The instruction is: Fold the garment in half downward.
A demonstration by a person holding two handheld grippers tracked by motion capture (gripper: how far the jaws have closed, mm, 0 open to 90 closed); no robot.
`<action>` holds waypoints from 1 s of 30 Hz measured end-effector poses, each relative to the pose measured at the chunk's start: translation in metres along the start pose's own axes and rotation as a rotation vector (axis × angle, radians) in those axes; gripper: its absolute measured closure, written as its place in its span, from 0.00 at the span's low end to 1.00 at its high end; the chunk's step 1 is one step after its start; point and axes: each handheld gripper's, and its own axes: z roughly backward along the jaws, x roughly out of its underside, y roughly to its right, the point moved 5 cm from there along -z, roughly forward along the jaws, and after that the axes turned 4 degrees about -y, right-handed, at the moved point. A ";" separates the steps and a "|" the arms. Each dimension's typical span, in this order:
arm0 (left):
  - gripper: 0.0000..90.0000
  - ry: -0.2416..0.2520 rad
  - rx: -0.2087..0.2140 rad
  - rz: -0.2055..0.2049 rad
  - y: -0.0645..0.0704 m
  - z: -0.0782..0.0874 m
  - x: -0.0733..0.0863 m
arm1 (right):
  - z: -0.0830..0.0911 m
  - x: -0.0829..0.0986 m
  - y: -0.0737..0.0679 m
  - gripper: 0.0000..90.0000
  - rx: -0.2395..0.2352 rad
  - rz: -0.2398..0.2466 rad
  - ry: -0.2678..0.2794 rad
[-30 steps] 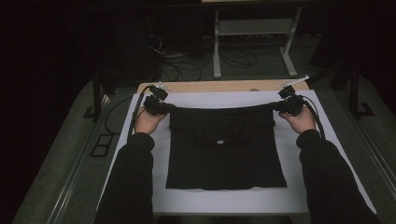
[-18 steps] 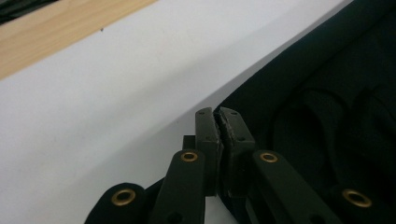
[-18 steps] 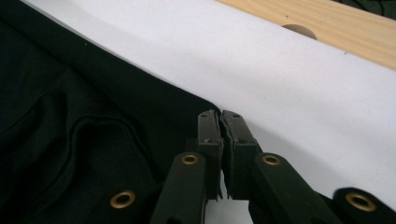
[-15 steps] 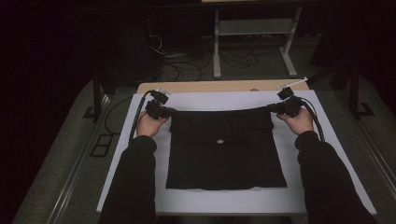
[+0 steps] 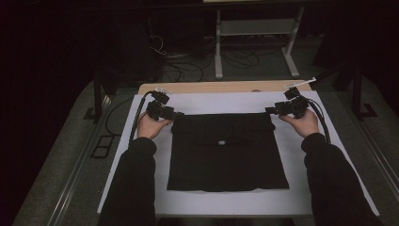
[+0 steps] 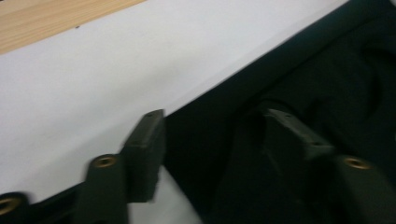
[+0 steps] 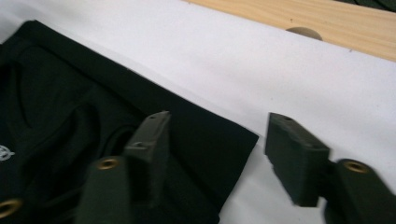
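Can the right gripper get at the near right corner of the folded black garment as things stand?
Probably yes. The right gripper sits open at the black garment's far right corner, and the white table cover along that edge lies bare, so only a pull back toward the person seems needed.

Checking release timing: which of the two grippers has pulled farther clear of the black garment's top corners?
The right gripper: its open jaws sit beside the black garment corner, on the white sheet. The left gripper straddles its corner.

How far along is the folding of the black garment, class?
Done: the garment lies flat as a neat rectangle on the white sheet. In hand: the left gripper and right gripper sit open at its two far corners, holding nothing. Left: probably another fold, though nothing shows which.
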 end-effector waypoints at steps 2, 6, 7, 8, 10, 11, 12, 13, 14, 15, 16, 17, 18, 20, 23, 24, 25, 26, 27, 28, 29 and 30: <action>0.26 0.010 0.012 -0.005 0.003 0.003 -0.001 | 0.004 -0.001 -0.001 0.31 0.011 0.014 0.010; 0.18 0.058 0.049 0.001 0.008 0.010 -0.006 | 0.013 -0.005 -0.004 0.19 0.022 0.015 0.045; 0.15 0.074 0.052 -0.003 0.009 0.012 -0.007 | 0.015 -0.005 -0.004 0.15 0.019 0.020 0.052; 0.13 0.092 0.060 -0.003 0.010 0.013 -0.008 | 0.017 -0.006 -0.005 0.14 0.028 0.021 0.056; 0.03 0.120 0.071 0.004 0.012 0.014 -0.010 | 0.021 -0.007 -0.007 0.08 0.021 0.018 0.066; 0.00 0.128 0.073 0.000 0.012 0.015 -0.011 | 0.022 -0.007 -0.007 0.04 0.018 0.014 0.067; 0.00 0.132 0.075 -0.008 0.014 0.016 -0.011 | 0.023 -0.008 -0.008 0.00 0.021 0.011 0.067; 0.00 0.132 0.079 -0.020 0.015 0.017 -0.011 | 0.025 -0.008 -0.008 0.00 0.019 0.006 0.069; 0.00 0.136 0.086 -0.026 0.017 0.017 -0.011 | 0.026 -0.008 -0.008 0.00 0.015 0.001 0.072; 0.00 0.136 0.091 -0.028 0.019 0.017 -0.012 | 0.027 -0.008 -0.008 0.00 0.013 0.002 0.072; 0.00 0.135 0.094 -0.029 0.020 0.017 -0.012 | 0.027 -0.007 -0.009 0.00 0.015 0.002 0.070; 0.00 0.132 0.098 -0.037 0.022 0.017 -0.012 | 0.027 -0.007 -0.009 0.00 0.016 0.003 0.068; 0.00 0.132 0.098 -0.043 0.024 0.016 -0.011 | 0.027 -0.007 -0.010 0.00 0.013 0.003 0.064; 0.00 0.143 0.104 -0.054 0.027 0.016 -0.011 | 0.027 -0.007 -0.013 0.00 0.007 0.010 0.061; 0.00 0.156 0.128 -0.050 0.030 0.015 -0.009 | 0.026 -0.007 -0.018 0.00 -0.002 0.023 0.058; 0.00 0.155 0.130 -0.052 0.031 0.015 -0.008 | 0.025 -0.007 -0.019 0.00 -0.008 0.029 0.058; 0.00 0.157 0.134 -0.051 0.031 0.014 -0.007 | 0.024 -0.008 -0.022 0.00 -0.015 0.029 0.059; 0.00 0.161 0.136 -0.051 0.031 0.014 -0.006 | 0.024 -0.008 -0.024 0.00 -0.022 0.037 0.059; 0.00 0.165 0.139 -0.048 0.032 0.015 -0.005 | 0.022 -0.008 -0.027 0.00 -0.025 0.040 0.058; 0.00 0.168 0.140 -0.043 0.032 0.015 -0.005 | 0.021 -0.008 -0.029 0.00 -0.028 0.047 0.054; 0.00 0.170 0.139 -0.043 0.032 0.015 -0.004 | 0.020 -0.009 -0.032 0.00 -0.032 0.052 0.051; 0.00 0.174 0.140 -0.040 0.032 0.015 -0.004 | 0.019 -0.009 -0.035 0.00 -0.040 0.056 0.049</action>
